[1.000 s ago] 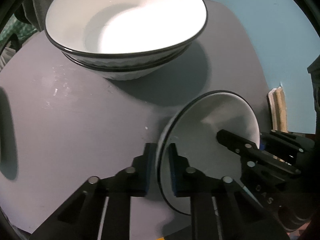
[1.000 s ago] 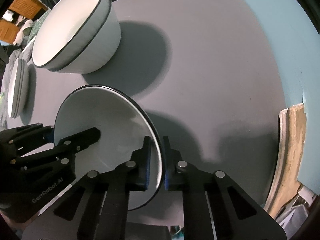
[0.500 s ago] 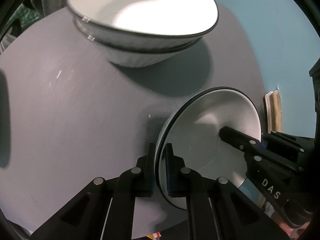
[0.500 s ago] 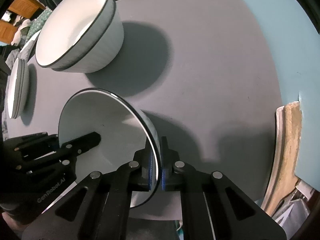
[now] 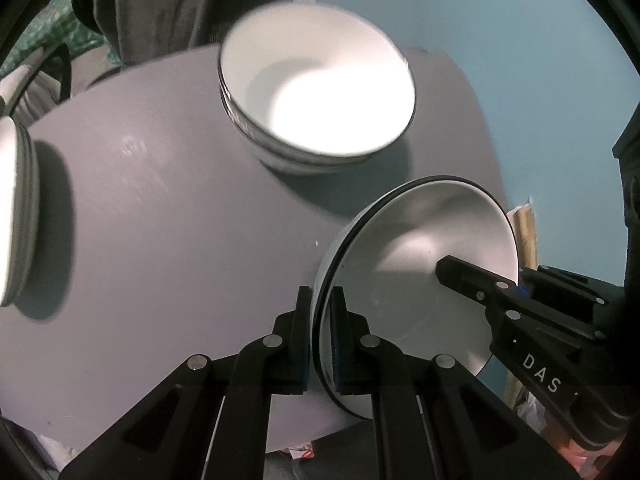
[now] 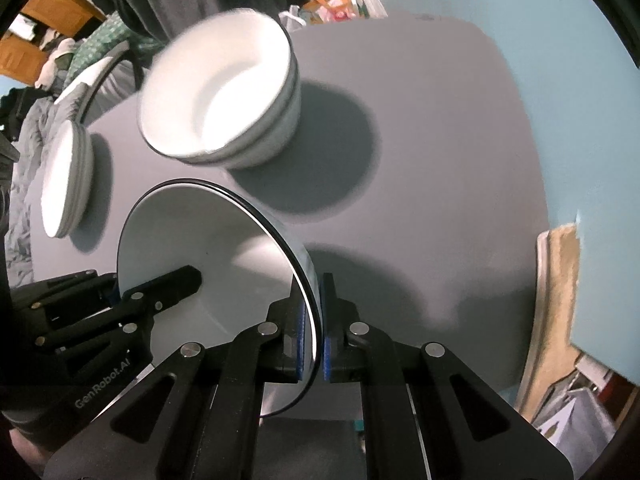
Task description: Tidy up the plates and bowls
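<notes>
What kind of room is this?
Probably a lived-in home, maybe a bedroom: bowls and plates sit on a grey table, with rumpled bedding and a wooden dresser behind.

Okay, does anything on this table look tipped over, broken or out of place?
Nothing looks broken or spilled. The one bowl not sitting on the table is held in the air, between the left gripper and right gripper, which clamp opposite rims. The stacked bowls and plates sit neatly.
</notes>
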`<state>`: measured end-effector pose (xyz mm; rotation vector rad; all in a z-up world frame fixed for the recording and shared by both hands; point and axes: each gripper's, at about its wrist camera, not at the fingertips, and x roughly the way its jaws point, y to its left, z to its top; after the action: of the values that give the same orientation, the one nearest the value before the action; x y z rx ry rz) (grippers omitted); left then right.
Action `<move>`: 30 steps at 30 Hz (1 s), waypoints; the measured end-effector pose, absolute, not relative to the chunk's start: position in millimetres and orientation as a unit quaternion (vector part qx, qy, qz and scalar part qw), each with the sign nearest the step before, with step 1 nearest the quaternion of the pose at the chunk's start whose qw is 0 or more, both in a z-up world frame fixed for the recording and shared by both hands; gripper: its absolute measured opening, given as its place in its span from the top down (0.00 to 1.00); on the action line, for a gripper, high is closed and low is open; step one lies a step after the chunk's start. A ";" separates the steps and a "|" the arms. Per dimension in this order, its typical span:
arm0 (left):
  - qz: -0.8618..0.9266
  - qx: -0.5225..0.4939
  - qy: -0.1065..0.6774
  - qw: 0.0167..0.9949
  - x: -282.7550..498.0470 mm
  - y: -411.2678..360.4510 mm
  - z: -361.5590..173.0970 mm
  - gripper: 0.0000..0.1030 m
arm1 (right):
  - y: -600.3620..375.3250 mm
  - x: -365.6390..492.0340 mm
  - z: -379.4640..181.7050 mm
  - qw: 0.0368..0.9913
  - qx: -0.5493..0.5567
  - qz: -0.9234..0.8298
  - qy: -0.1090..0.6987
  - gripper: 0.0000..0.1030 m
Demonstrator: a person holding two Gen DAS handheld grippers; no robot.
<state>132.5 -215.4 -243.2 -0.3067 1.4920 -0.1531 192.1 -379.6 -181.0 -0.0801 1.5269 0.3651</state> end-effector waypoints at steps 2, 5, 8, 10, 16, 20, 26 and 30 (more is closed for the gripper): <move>-0.069 -0.137 0.669 0.727 138.1 -215.2 -232.2 0.93 | -377.3 196.1 -171.8 0.713 -0.039 0.169 0.680 0.94; -0.067 -0.135 0.660 0.736 146.1 -206.2 -215.8 0.93 | -374.6 204.9 -157.4 0.721 -0.036 0.175 0.670 0.94; -0.060 -0.134 0.651 0.745 155.8 -202.7 -205.1 0.93 | -367.9 209.1 -149.3 0.728 -0.037 0.179 0.661 0.94; -0.057 -0.136 0.647 0.748 163.0 -199.1 -199.7 0.93 | -359.9 210.3 -145.7 0.733 -0.042 0.182 0.654 0.94; -0.049 -0.124 0.632 0.763 199.6 -179.0 -182.7 0.93 | -343.3 227.3 -144.5 0.740 -0.045 0.194 0.642 0.94; -0.042 -0.118 0.628 0.768 217.6 -173.4 -185.4 0.93 | -333.2 244.5 -142.2 0.745 -0.050 0.195 0.636 0.94; -0.031 -0.121 0.638 0.760 240.1 -165.8 -198.9 0.92 | -324.2 263.0 -150.9 0.736 -0.057 0.198 0.645 0.94; -0.026 -0.114 0.647 0.754 243.0 -167.7 -206.4 0.92 | -323.5 270.9 -163.0 0.722 -0.058 0.200 0.660 0.94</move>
<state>243.0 -167.7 -206.4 -0.2482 1.4107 -0.0562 270.9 -323.5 -163.0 -0.1273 1.4567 0.4407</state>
